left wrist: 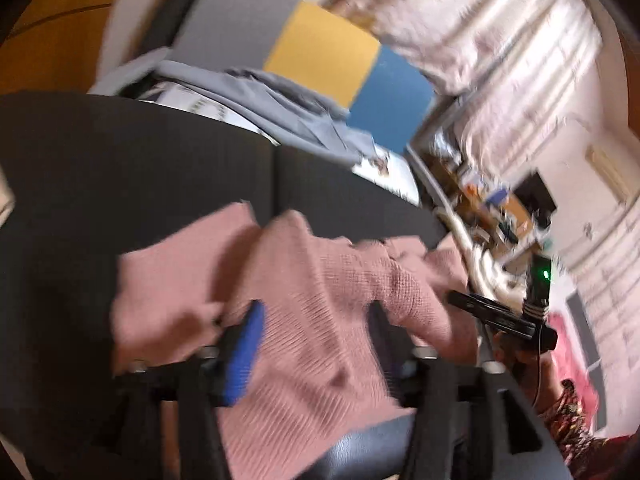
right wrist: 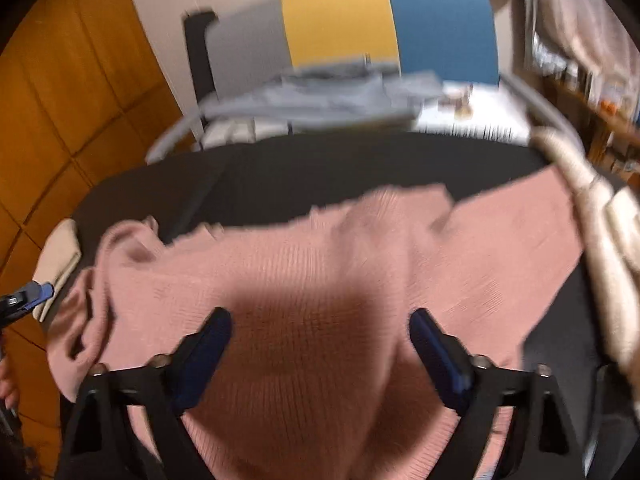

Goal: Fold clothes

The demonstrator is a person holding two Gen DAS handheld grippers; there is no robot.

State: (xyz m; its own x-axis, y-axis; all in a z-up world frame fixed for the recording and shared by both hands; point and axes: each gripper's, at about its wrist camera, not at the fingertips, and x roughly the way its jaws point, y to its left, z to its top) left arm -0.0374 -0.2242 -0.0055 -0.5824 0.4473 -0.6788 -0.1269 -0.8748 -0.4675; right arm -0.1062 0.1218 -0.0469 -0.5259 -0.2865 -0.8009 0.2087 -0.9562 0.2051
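Note:
A pink knit sweater (right wrist: pixel 320 264) lies rumpled on a dark table (right wrist: pixel 320 168). My right gripper (right wrist: pixel 320 328) is open just above the sweater's middle, its blue-padded fingers (right wrist: pixel 208 344) wide apart with nothing between them. In the left wrist view the sweater (left wrist: pixel 312 304) lies bunched between and over my left gripper's (left wrist: pixel 316 320) fingers; the left blue pad (left wrist: pixel 248 344) shows, the right finger is partly covered by cloth. The jaws stand apart. The right gripper (left wrist: pixel 500 316) shows at the right of that view.
A grey garment (right wrist: pixel 320 96) lies on a surface beyond the table, before a grey, yellow and blue panel (right wrist: pixel 340 20). A cream cloth (right wrist: pixel 600 216) hangs at the table's right edge, another (right wrist: pixel 60 252) at the left. Shelves with clutter (left wrist: pixel 492 208) stand right.

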